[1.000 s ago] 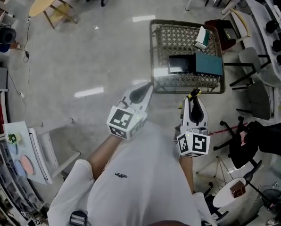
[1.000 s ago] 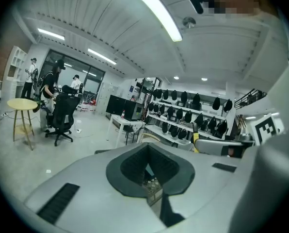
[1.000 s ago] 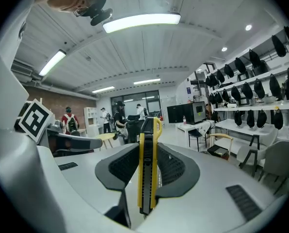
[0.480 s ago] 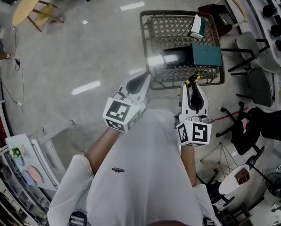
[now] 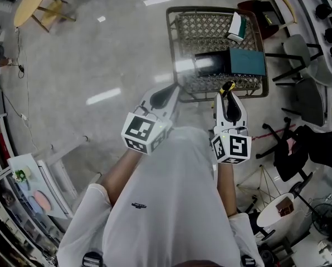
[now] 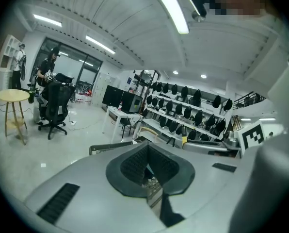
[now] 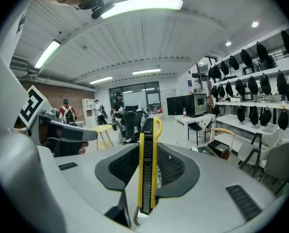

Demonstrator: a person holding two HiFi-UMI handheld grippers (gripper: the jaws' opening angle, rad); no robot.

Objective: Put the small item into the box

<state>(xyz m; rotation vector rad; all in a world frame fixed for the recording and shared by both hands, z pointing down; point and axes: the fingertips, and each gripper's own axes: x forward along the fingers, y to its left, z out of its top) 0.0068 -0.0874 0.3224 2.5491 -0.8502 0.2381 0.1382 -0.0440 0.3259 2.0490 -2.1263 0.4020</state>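
Right gripper point(image 7: 147, 176): jaws closed on a utility knife point(image 7: 148, 154), yellow with a black centre strip. The pads pinch it on both flat sides, and it sits edge-on.

Knife long axis runs along the jaws. It points forward, away from the person, and its yellow hooked end sticks out past the jaw tips. From the head view, that end points toward the near edge of a wire-mesh table point(image 5: 202, 29) but is not over it.

Left gripper point(image 6: 149, 176): jaws drawn together to a thin slit, nothing between them. It is held level with the right one, a little apart, and angled toward the same table.

On the mesh top, right of centre, a teal box point(image 5: 246, 61) lies flat with a dark open compartment against its left side. A small white-and-green carton point(image 5: 238, 26) sits farther back.

The floor point(image 5: 99, 54) is pale, glossy concrete with strip-light reflections. A round yellow table point(image 5: 31, 3) stands far left. There is a black office chair point(image 6: 55, 103), and wall shelves point(image 6: 183, 106) hold rows of dark items. People stand at the far glass wall.
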